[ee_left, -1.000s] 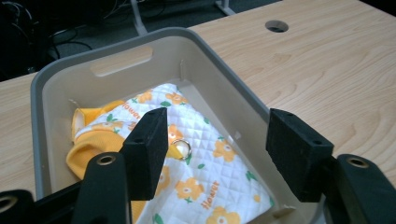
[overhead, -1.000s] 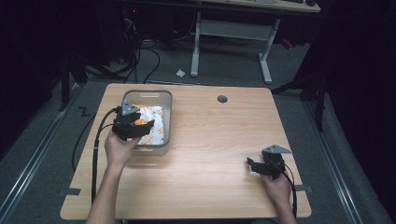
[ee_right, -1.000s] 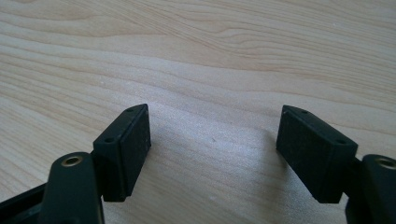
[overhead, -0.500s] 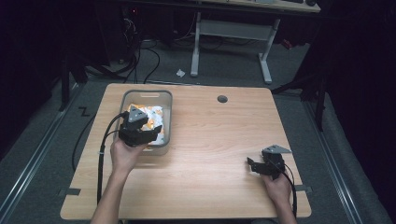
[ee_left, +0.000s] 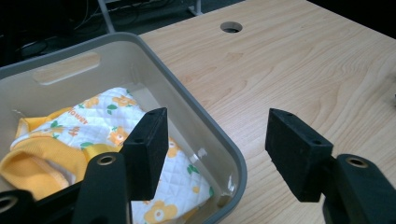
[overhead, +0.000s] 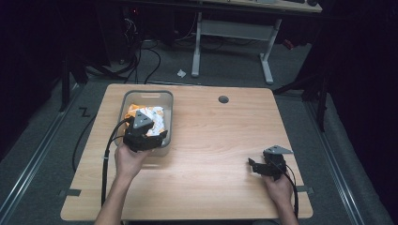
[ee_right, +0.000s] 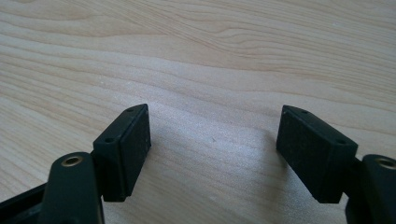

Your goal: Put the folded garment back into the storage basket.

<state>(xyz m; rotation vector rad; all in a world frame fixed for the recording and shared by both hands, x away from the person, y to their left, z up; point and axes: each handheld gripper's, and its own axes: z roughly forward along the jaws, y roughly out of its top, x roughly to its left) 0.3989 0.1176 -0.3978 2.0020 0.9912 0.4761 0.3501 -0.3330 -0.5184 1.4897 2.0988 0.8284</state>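
A: Start nearest the person. What is the right tool [overhead: 259, 168] doing?

B: It sits low over bare worktop [overhead: 216, 140], well to the right of the grey bin [overhead: 167, 101] and nearer the front edge than the bin is. In the right gripper view its jaws stand wide apart with only wood grain between them, so it grips nothing. I judge it is parked there to stay clear of the bin while the other hand works.

A: And the left tool [overhead: 150, 139]?

B: It hangs over the bin's near right corner. In the left gripper view the jaws are spread wide and empty: one jaw is inside the bin above the cloth, the other outside, past the bin's rim [ee_left: 205, 122]. It looks poised above the corner, not closed on the wall.

A: Where is the garment [ee_left: 116, 140]?

B: Inside the bin, bunched on its floor: a quilted white piece printed with orange flowers and trimmed in yellow. It lies loose, with no jaw touching it. From the high view I can't quite tell how far it is folded; the tool covers part of it.

A: Why a bin?

B: My guess is that its walls keep soft cloth gathered in one spot.

A: Anything beyond the bin?

B: A round cable hole [overhead: 223, 99] in the worktop, to the bin's right and level with its far end.
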